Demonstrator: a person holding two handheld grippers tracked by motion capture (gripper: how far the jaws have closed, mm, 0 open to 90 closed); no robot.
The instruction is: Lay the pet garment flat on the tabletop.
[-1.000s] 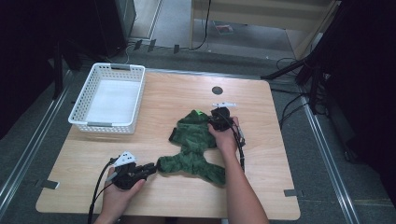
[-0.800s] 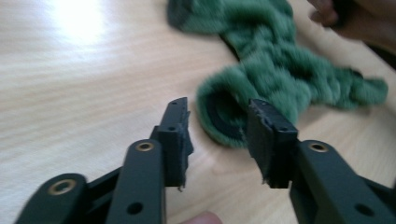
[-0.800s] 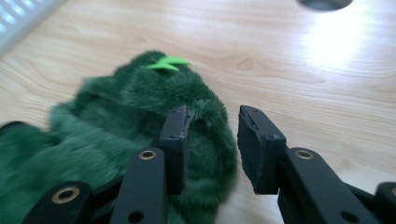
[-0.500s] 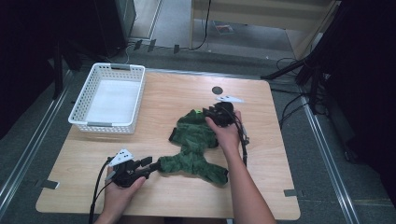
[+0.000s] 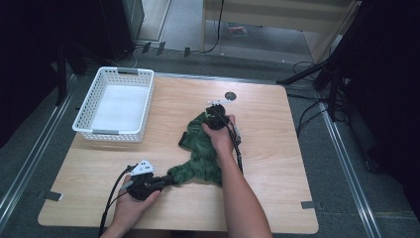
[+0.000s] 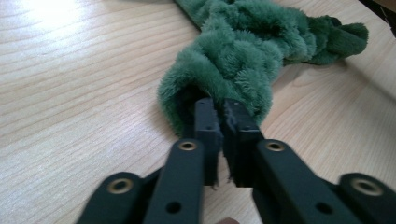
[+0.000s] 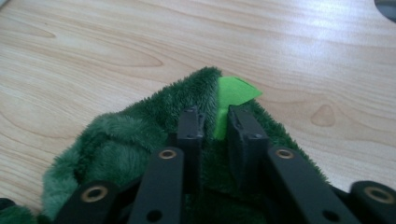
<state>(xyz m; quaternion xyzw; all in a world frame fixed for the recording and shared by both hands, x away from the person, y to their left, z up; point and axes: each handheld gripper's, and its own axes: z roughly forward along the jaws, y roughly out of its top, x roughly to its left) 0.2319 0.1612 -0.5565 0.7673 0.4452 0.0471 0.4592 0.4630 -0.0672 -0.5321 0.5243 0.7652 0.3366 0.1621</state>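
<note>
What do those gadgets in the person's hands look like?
Each is black. The left gripper carries a grey three-cornered plate and trails a black cable. Its two flat black fingers hinge on arms with brass-coloured rivets. The right gripper also trails a cable. The forearms are sleeveless.

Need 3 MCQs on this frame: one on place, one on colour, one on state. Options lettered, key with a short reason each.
1. Where does the white basket stand?
A. far left of the table
B. near right corner
C. on the floor

2. What colour is the fuzzy garment?
A. red
B. green
C. blue

3. How is the left gripper?
A. wide open above the table
B. lying in the basket
C. shut on the garment's end

Key:
1 A: in the high view the basket sits at the far left.
2 B: dark green pile, with a lighter green tab by the right gripper.
3 C: its jaws pinch the rolled end of the fabric.
</note>
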